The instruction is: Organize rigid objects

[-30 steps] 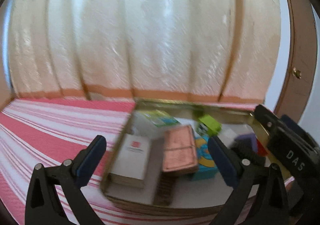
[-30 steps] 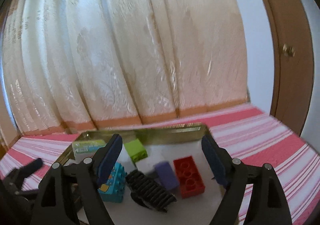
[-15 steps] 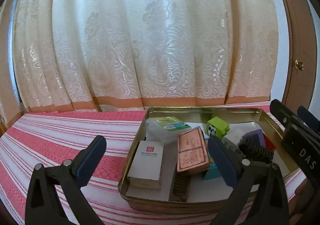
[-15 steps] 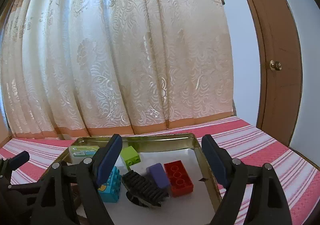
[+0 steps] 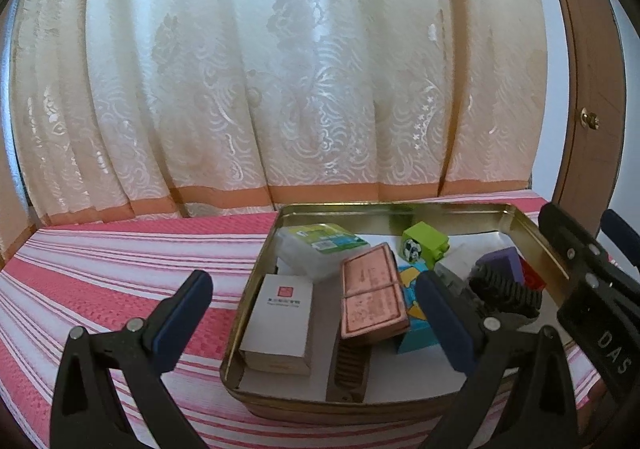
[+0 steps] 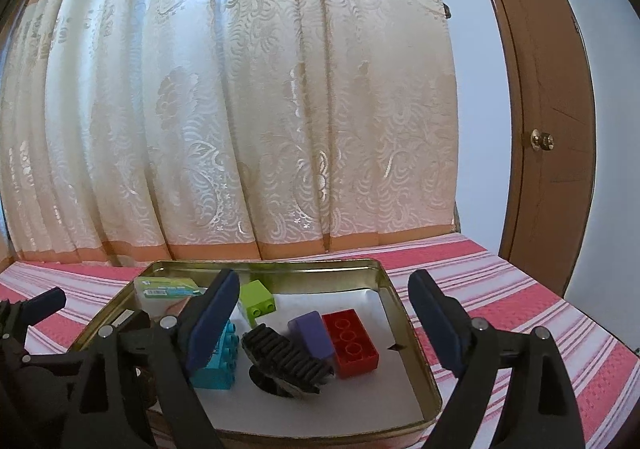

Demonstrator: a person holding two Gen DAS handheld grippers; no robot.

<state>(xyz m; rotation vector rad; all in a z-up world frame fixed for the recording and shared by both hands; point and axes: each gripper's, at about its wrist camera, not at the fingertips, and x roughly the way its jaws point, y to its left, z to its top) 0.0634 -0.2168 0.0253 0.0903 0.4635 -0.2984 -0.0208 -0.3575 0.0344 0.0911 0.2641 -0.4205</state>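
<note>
Clearly mid-sort: gold tin (image 5: pixel 256 289) sitting on the pink striped surface (image 5: pixel 100 261), already crowded. Left half packed with a white box (image 5: pixel 280 323), a copper-brown pack (image 5: pixel 372 299) tilted over a dark comb-like piece (image 5: pixel 348 373), and a green-labelled clear case (image 5: pixel 320 245) at the back. Right half given to bricks: lime (image 6: pixel 256 299), teal (image 6: pixel 218 357), purple (image 6: pixel 312 333), red (image 6: pixel 352 341), with a black ribbed piece (image 6: pixel 284 359) lying touching the purple one. Left tool (image 5: pixel 312 319) released, fingers wide, nothing between them, hovering over the tin's near left corner. Right tool (image 6: pixel 320 323) also empty, jaws opening, framing the ribbed piece and the purple and red bricks without touching any. Likely next: pick one of the loose bricks and line it up with the others. Best done by choosing the red brick, free on its right side, coming down with pads on its long flat faces, not the studs. Worth keeping the left finger clear of the teal brick just beside it, and staying off the tin's right wall. Risk: nudging the ribbed piece, which looks propped and ready to roll.
</note>
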